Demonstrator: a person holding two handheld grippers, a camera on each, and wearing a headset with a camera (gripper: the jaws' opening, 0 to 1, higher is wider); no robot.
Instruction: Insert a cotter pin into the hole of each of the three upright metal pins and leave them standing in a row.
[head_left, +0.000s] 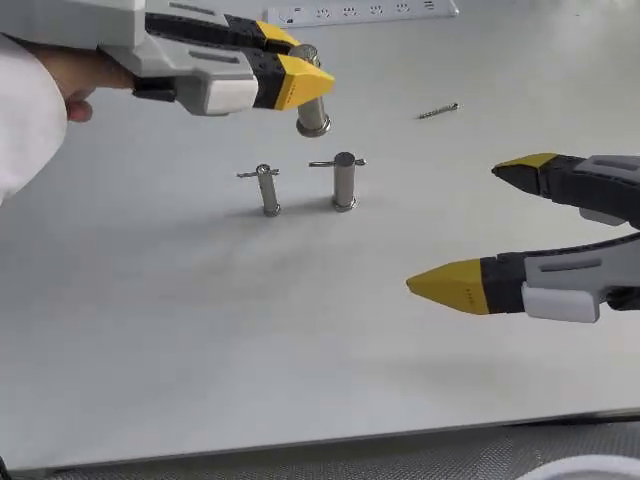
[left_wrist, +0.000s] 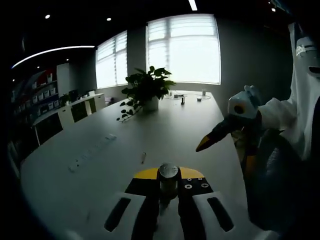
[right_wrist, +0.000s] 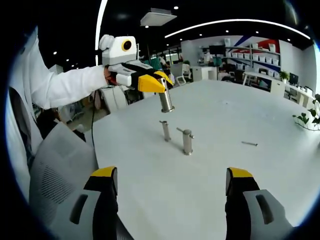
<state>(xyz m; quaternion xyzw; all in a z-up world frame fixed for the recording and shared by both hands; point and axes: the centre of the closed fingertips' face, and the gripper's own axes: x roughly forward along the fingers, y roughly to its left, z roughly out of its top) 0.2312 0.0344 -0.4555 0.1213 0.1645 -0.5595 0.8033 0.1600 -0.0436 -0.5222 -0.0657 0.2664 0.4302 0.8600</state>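
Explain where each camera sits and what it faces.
Head view: on the person's head, looking down at the table, left gripper, right gripper and a sleeve.
Left gripper view: rides the left gripper, faces the windows; its jaws clamp a metal pin.
Right gripper view: rides the right gripper, faces two standing pins; jaws open.
Both gripper views show the other gripper.

No text or label can be read.

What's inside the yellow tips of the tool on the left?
The left tool clamps an upright metal pin, whose shaft sticks out below. The tool covers the pin's hole, so whether it's filled is hidden.
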